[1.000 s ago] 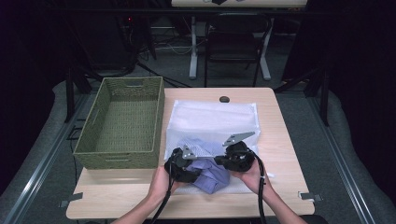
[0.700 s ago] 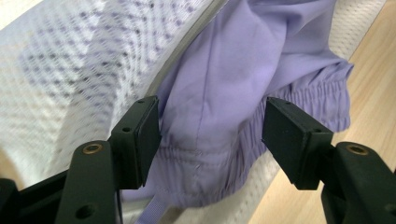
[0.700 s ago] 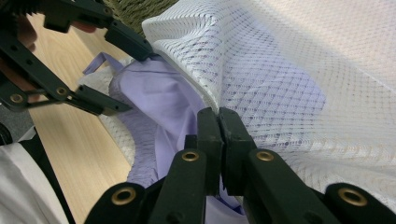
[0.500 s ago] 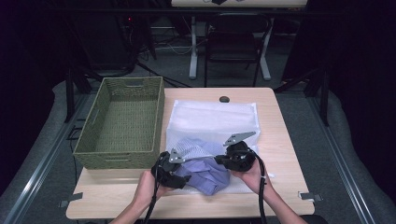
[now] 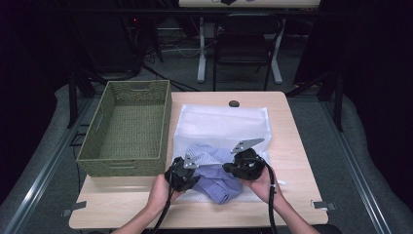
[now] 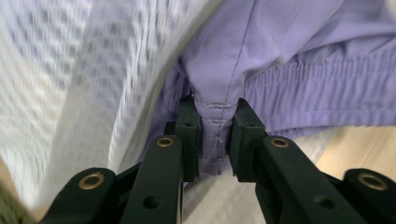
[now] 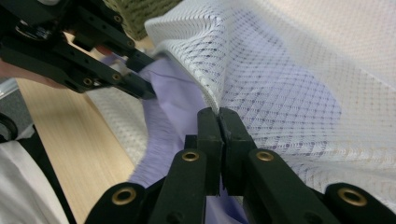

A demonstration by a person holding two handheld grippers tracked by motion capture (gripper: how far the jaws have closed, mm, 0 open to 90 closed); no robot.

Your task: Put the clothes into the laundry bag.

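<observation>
A lavender garment (image 5: pixel 220 184) lies half inside a white mesh bag (image 5: pixel 221 124) on the wooden table (image 5: pixel 292 146). My left gripper (image 5: pixel 194 176) is at the garment's left edge. In the left gripper view its jaws have just been closing, and my left gripper (image 6: pixel 215 116) is now shut on a stitched hem of the garment (image 6: pixel 303 70), beside the mesh bag (image 6: pixel 70 70). My right gripper (image 5: pixel 228 168) is shut on the bag's open edge. The right gripper view shows my right gripper (image 7: pixel 218 116) pinching the mesh (image 7: pixel 289 93) above the garment (image 7: pixel 173 102), with the left gripper (image 7: pixel 144 74) farther off.
A green wicker basket (image 5: pixel 122 168) stands at the table's left, close to the bag. A small dark round object (image 5: pixel 234 103) sits near the far edge. A chair (image 5: pixel 243 48) and desk legs stand on the floor beyond the table.
The left gripper drew slightly left, then came back to the garment's edge and its jaws closed on the hem. The right gripper has kept still on the bag.
</observation>
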